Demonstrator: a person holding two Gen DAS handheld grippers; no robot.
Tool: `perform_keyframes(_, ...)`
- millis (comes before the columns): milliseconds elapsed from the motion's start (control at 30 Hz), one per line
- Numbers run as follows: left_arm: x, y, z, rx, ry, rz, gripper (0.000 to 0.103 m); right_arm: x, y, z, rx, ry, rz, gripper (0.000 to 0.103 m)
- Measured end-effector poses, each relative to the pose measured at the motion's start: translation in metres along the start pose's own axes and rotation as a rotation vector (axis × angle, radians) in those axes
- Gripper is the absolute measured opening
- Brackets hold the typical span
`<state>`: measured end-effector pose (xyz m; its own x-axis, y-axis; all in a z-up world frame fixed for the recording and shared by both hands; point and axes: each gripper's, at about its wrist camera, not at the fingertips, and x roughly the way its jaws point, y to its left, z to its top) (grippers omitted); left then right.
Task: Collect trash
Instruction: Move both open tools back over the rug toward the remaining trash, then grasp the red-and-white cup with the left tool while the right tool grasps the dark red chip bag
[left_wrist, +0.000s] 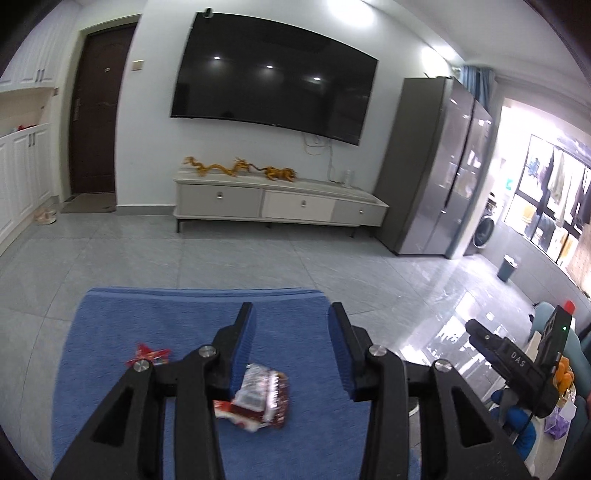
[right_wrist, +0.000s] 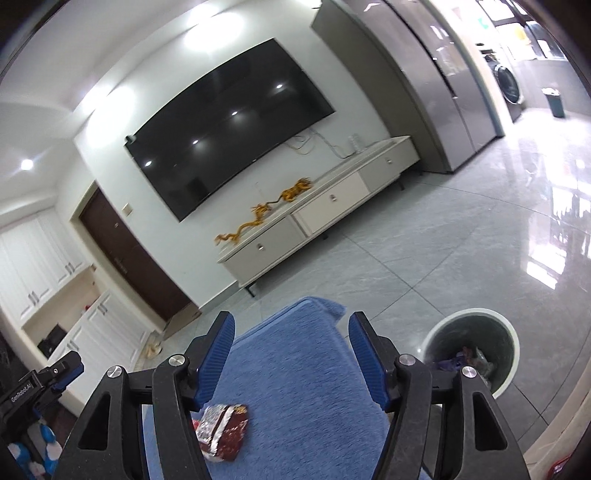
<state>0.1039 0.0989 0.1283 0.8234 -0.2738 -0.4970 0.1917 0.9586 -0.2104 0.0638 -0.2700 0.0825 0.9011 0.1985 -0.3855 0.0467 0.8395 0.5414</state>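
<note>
Blue towel (left_wrist: 122, 369) carries 2 wrappers, brown-silver one (left_wrist: 264, 400) mid-towel, red one (left_wrist: 149, 355) near its left edge; left gripper (left_wrist: 291, 347) and right gripper (right_wrist: 291, 360) both spread, nothing pinched, bin (right_wrist: 476, 349) beside towel's right edge.

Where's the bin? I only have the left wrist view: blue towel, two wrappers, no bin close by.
Observer: The right wrist view shows a white-rimmed trash bin on the floor just right of the blue towel.
Operator: Empty?
Observer: No, some wrappers already lie in it.
Operator: Right gripper carrying anything?
Observer: No. The right gripper is open with nothing between its pads, above the towel; the brown snack wrapper lies on the towel below it.
</note>
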Motion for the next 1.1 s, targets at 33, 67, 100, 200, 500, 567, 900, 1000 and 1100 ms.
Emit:
perform_keyframes(33,-0.004,0.012,-0.003,-0.005,0.000,0.018,0.042,0.004,0.009,-0.004,-0.021,0.012,0.014,0.063)
perform_keyframes(67,-0.006,0.021,-0.007,-0.007,0.001,0.032,0.044,0.007,0.016,-0.009,-0.041,0.023,0.023,0.063)
perform_keyframes(100,-0.008,0.032,-0.011,-0.011,0.004,0.047,0.045,0.010,0.022,-0.013,-0.059,0.037,0.034,0.064)
perform_keyframes(200,-0.001,0.063,-0.029,-0.037,0.039,0.062,0.046,0.026,0.038,-0.029,-0.102,0.094,0.070,0.064)
perform_keyframes(500,0.069,0.128,-0.108,-0.278,0.247,-0.045,0.054,0.095,0.068,-0.096,-0.161,0.336,0.183,0.070)
perform_keyframes(567,0.088,0.127,-0.122,-0.338,0.284,-0.083,0.055,0.117,0.070,-0.112,-0.151,0.398,0.203,0.070)
perform_keyframes(900,0.154,0.138,-0.154,-0.580,0.344,-0.199,0.060,0.180,0.053,-0.155,-0.029,0.598,0.297,0.071)
perform_keyframes(1000,0.167,0.141,-0.156,-0.619,0.348,-0.212,0.061,0.187,0.055,-0.160,-0.023,0.619,0.318,0.071)
perform_keyframes(1100,0.179,0.147,-0.161,-0.688,0.359,-0.208,0.061,0.193,0.060,-0.161,-0.022,0.634,0.333,0.071)
